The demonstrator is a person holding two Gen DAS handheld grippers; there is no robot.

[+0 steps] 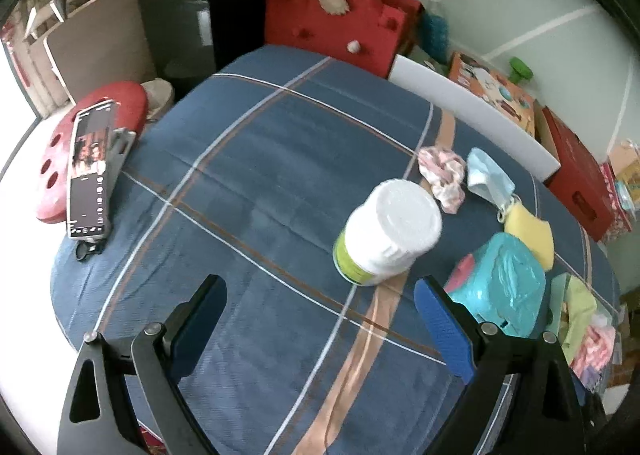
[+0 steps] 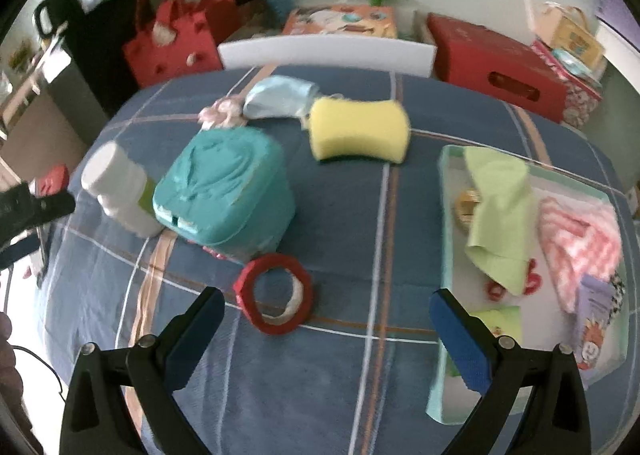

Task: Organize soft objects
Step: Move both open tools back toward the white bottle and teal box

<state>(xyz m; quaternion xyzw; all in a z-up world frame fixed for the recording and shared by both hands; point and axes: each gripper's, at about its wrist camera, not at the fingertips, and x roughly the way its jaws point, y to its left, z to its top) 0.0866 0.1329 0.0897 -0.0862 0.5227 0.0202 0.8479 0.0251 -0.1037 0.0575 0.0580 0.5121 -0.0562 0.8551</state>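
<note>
Both claws apart, empty: left claw (image 1: 320, 315) near white bottle (image 1: 388, 231); right claw (image 2: 326, 325) over red tape roll (image 2: 275, 293). Yellow sponge (image 2: 360, 131) far, pale-green tray (image 2: 446, 215) right.

yellow sponge (image 2: 359, 132), teal box (image 2: 226, 191) — blue plaid cloth (image 2: 340, 375)

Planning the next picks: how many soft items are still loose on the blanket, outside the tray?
3: yellow sponge mid-blanket; light blue face mask behind it; pink scrunchie left of the mask, behind the teal box. That box may hide more.
</note>
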